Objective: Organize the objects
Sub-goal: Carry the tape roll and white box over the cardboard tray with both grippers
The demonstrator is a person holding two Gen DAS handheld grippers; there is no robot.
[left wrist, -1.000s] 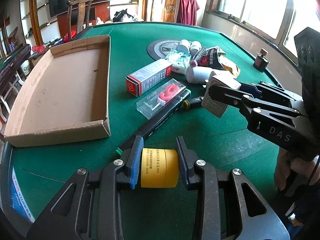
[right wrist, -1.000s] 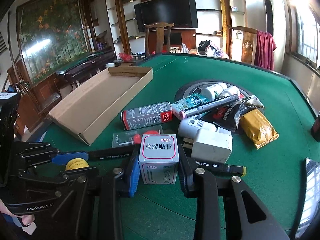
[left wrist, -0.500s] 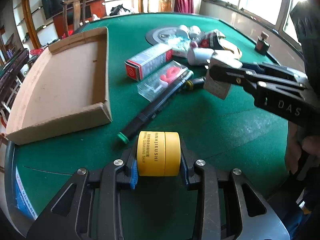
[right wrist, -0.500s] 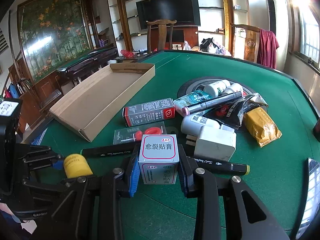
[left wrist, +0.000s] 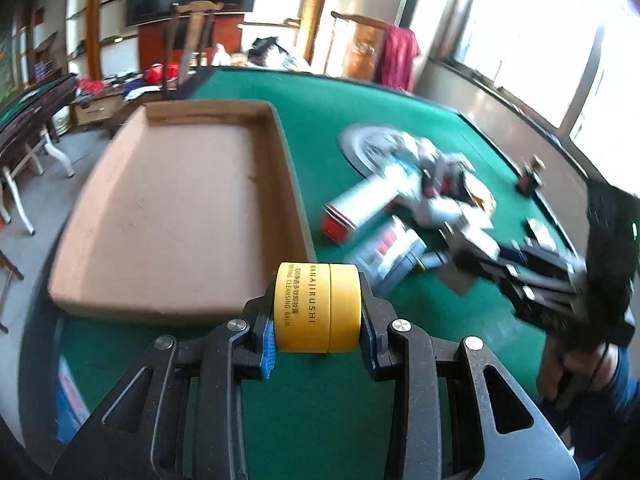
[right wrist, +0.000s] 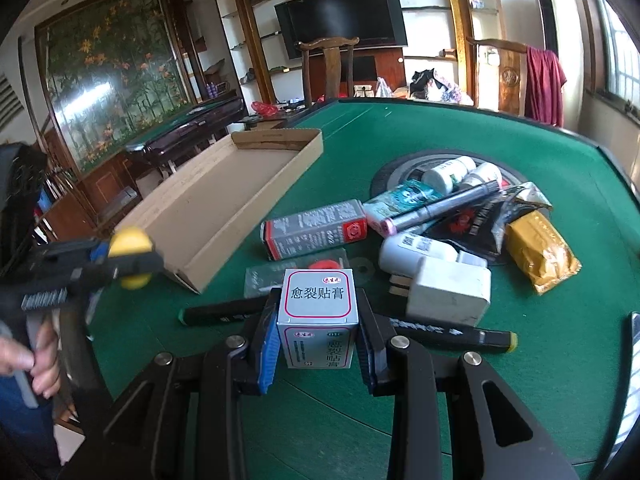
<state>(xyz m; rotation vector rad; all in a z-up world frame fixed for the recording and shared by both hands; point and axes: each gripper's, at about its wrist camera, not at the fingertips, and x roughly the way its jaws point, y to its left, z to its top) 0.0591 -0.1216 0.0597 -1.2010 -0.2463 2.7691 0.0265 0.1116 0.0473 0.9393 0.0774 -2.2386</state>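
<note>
My left gripper (left wrist: pixel 318 320) is shut on a yellow cleansing-balm jar (left wrist: pixel 318 306) and holds it in the air just before the near wall of the shallow cardboard tray (left wrist: pixel 176 208). The jar (right wrist: pixel 130 242) and tray (right wrist: pixel 240 200) also show in the right wrist view. My right gripper (right wrist: pixel 318 332) is shut on a small white ointment box (right wrist: pixel 318 316) with a red-bordered label, held above the green table (right wrist: pixel 440 128). The right gripper appears blurred at the right of the left wrist view (left wrist: pixel 480 256).
A pile lies mid-table: a grey-and-red carton (right wrist: pixel 316 228), a clear candle pack (right wrist: pixel 296 272), black markers (right wrist: pixel 452 332), white bottles (right wrist: pixel 416 252), a white box (right wrist: pixel 448 292), a yellow pouch (right wrist: pixel 540 252) and a round grey plate (right wrist: pixel 400 172). Chairs and shelves stand behind.
My left gripper has lifted the yellow jar and swung left toward the cardboard tray. My right gripper holds the ointment box about where it was.
</note>
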